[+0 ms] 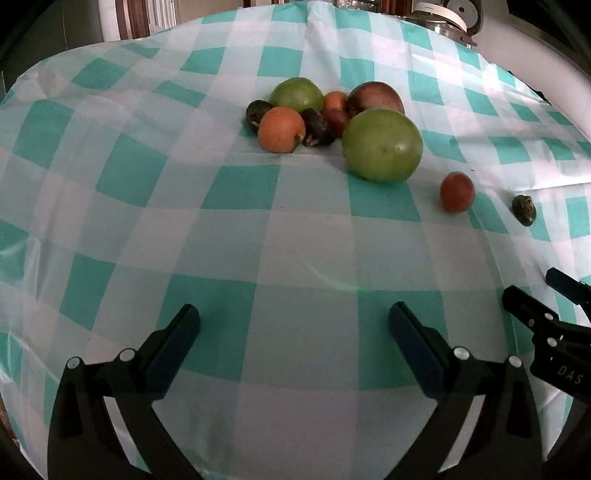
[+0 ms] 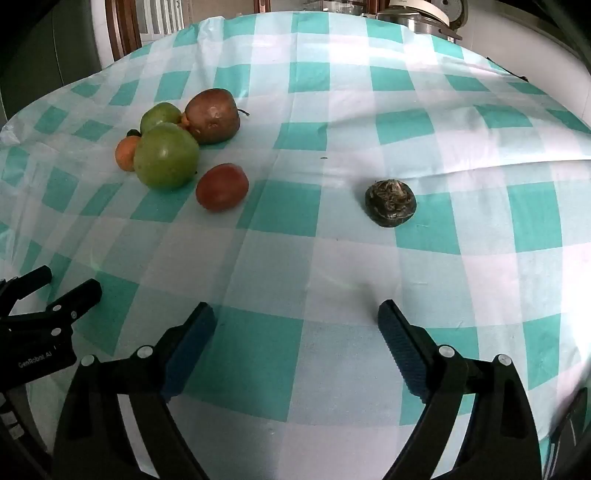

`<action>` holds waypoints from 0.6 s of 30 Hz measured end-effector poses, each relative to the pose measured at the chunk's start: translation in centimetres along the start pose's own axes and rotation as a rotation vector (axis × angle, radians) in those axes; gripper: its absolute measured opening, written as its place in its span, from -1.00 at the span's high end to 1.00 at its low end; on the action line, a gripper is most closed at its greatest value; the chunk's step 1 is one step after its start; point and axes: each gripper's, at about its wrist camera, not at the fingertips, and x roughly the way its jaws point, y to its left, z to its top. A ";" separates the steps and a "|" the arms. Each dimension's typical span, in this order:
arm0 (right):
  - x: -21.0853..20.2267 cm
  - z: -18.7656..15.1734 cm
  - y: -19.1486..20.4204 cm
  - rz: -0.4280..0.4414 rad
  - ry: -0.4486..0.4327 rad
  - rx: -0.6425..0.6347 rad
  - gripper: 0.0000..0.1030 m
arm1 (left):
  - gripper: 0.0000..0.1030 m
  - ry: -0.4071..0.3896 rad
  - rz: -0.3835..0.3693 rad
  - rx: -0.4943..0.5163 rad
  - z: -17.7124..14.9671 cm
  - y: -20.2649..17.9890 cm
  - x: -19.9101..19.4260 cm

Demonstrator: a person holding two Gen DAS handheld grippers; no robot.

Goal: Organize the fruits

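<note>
A heap of fruit lies on the teal-and-white checked tablecloth [image 1: 240,192]: a big green fruit [image 1: 382,144], a second green one [image 1: 296,93], an orange [image 1: 281,130], a dark red-brown fruit [image 1: 375,96] and small dark wrinkled ones [image 1: 318,128]. A red fruit [image 1: 457,192] and a dark wrinkled fruit [image 1: 524,209] lie apart to the right. In the right wrist view the red fruit [image 2: 222,187] and the wrinkled one [image 2: 390,204] are ahead. My left gripper [image 1: 293,315] is open over bare cloth. My right gripper [image 2: 297,314] is open too, with nothing between its fingers.
Kitchen appliances [image 1: 448,16] stand beyond the table's far right edge, and a dark wooden chair back [image 2: 122,29] rises behind the far left. The right gripper's fingers [image 1: 532,306] show at the left wrist view's right edge; the left gripper [image 2: 55,306] shows at the other view's left.
</note>
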 end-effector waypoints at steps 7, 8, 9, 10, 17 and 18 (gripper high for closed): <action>0.0 0.0 0.0 0.000 0.000 0.000 -0.70 | -0.97 0.000 -0.001 -0.001 0.0 0.0 0.0; 0.0 0.0 0.0 0.000 0.000 0.000 -0.70 | -0.97 0.000 -0.001 -0.001 0.0 0.0 0.0; 0.0 0.0 0.0 0.000 0.000 0.000 -0.70 | -0.97 0.000 -0.001 -0.001 0.0 0.1 -0.1; 0.0 0.0 0.0 0.000 0.000 0.000 -0.70 | -0.97 0.001 0.000 0.000 0.0 0.0 0.0; 0.0 0.0 0.0 0.000 0.000 0.000 -0.70 | -0.97 0.001 -0.001 -0.001 -0.1 0.0 0.0; 0.0 0.0 0.0 0.000 0.000 0.000 -0.70 | -0.97 0.001 0.000 0.000 0.0 0.0 0.0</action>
